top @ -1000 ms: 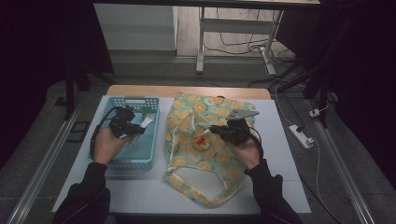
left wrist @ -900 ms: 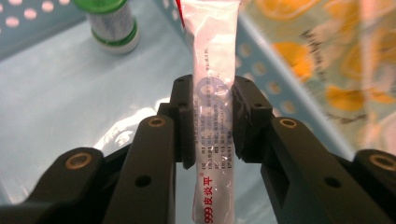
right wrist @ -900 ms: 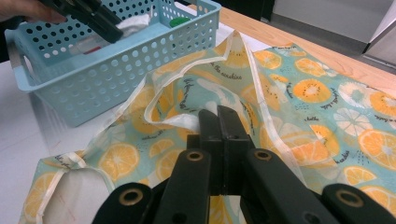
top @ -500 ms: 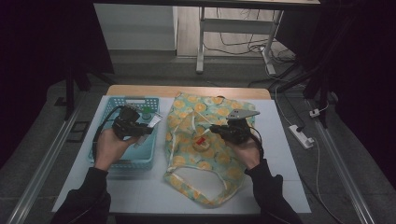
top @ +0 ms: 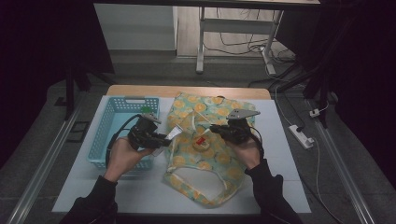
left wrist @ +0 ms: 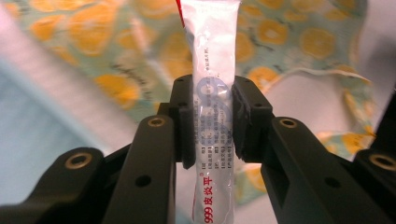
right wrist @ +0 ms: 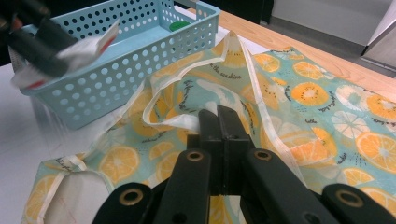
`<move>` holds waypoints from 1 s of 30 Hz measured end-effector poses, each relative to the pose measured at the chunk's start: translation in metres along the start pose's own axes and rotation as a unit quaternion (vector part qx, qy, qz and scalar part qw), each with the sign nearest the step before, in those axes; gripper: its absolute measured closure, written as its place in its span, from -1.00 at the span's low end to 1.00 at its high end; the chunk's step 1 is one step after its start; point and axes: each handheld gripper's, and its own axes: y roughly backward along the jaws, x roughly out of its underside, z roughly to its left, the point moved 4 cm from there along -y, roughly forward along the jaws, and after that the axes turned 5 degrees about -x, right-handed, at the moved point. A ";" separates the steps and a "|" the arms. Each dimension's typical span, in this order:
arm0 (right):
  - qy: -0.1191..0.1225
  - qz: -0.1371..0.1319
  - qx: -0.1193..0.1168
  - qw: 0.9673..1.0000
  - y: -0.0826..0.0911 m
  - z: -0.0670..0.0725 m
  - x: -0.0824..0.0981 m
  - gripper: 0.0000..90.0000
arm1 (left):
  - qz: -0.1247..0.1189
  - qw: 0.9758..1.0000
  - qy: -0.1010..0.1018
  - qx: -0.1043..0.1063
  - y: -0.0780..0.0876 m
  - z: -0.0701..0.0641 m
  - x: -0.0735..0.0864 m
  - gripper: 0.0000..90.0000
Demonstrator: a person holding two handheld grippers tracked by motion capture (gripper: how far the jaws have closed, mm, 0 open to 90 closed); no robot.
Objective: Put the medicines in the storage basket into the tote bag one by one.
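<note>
Two grippers are seen: a white tube (left wrist: 212, 107) is clamped by the left gripper (left wrist: 212, 119), while bag fabric (right wrist: 299, 116) is pinched by the closed right gripper (right wrist: 218, 122).

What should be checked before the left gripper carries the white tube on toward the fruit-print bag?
1. Grip on the tube: ok. The left gripper is shut on the white tube, pads on both sides.
2. Tube out of the blue basket: ok, it is beside the basket's right wall.
3. Bag held: ok. The right gripper is shut on the fabric of the fruit-print bag.
4. Bag mouth open wide enough: cannot tell; the fabric is lifted, but the size of the gap is hidden.
5. Path between grippers: ok, nothing stands between them.
6. Small red thing on the bag: cannot tell what it is.
</note>
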 end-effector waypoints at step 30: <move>0.003 -0.004 -0.001 1.000 0.000 0.003 -0.003 1.00 | 0.027 0.999 -0.034 0.007 -0.079 -0.032 -0.025 0.60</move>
